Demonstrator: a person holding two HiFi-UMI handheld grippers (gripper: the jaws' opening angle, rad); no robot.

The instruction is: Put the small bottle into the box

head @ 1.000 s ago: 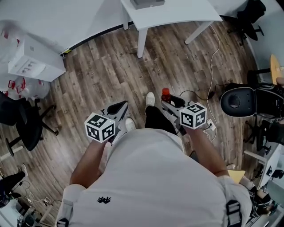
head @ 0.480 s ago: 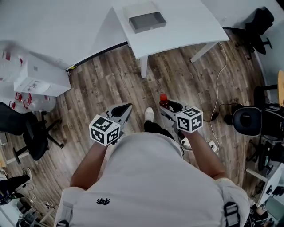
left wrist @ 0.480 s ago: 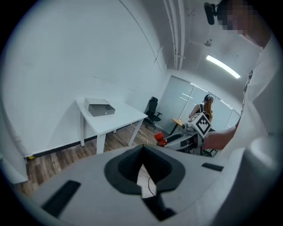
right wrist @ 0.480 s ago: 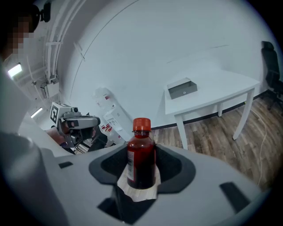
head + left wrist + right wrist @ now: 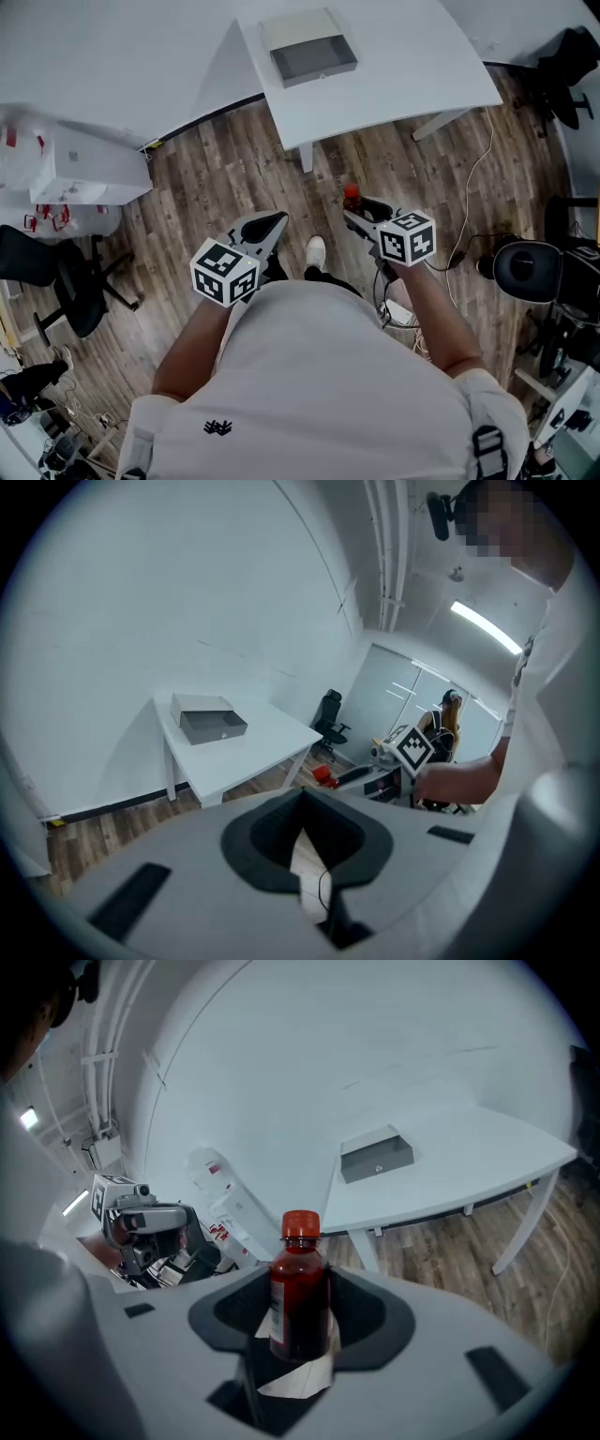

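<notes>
The floor (image 5: 234, 178) is wood-grain plank in brown and grey, and it runs under both sets of jaws. Ahead of the jaws and well apart from them stands the bench (image 5: 412, 56), a smooth white slab with a curved front edge on slim white legs. From the left gripper view it sits beyond the jaw tips and to their left (image 5: 253, 738). From the right gripper view it lies beyond and to the right (image 5: 469, 1157).

On the bench top rests the box (image 5: 309, 47), a shallow grey rectangle with straight walls and a paler panel along its far side. It is far ahead of both jaws, left of the left jaw tips (image 5: 208, 721) and just right of the right ones (image 5: 377, 1157).

The left gripper (image 5: 272, 225) has matte grey shells with dark scooped pads. Its jaws are pressed together at the tips with nothing between them (image 5: 302, 822).

The right gripper (image 5: 366, 211) is built the same, and its jaws pinch the bottle (image 5: 300, 1297) at its lower body.

The bottle (image 5: 352, 199) stands upright between those jaws. It is small and round, of clear plastic filled with dark red liquid. It has a ridged red cap that rises above the pads and a white label on its side.
</notes>
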